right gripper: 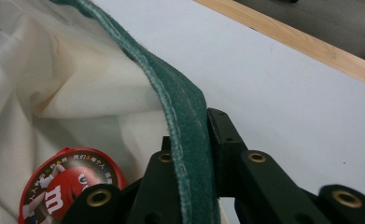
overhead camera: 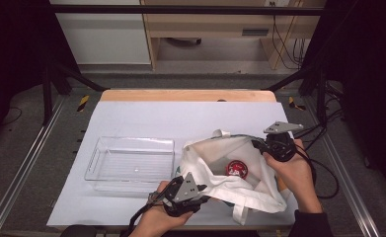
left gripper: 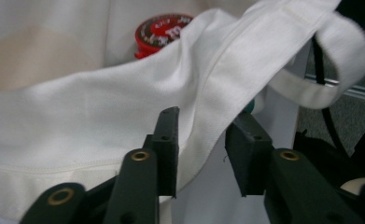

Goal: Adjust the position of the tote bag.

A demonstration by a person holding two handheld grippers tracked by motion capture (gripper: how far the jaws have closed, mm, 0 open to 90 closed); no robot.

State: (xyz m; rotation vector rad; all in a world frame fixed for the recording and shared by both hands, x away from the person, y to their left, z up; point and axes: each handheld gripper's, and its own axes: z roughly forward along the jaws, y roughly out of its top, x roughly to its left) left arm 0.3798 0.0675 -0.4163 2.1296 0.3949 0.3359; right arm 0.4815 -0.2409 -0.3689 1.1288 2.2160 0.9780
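Our right gripper (right gripper: 189,154) has its jaws clamped on the bag's green edge (right gripper: 185,107), holding the white cloth bag (overhead camera: 230,173) open on the tabletop (overhead camera: 146,118) — our left gripper (left gripper: 201,149) stands parted, the near hem loose between its jaws — so the red tin (overhead camera: 236,169) inside stays reachable.

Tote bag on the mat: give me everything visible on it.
The tote bag is off-white woven cloth with a green-trimmed rim and white strap handles, lying slumped and open-mouthed on the white mat, right of the clear plastic tray. A round red M&M's tin lies inside. The right gripper is shut on the green rim at the far side. The near edge lies between the left gripper fingers, which stand apart and do not press it.
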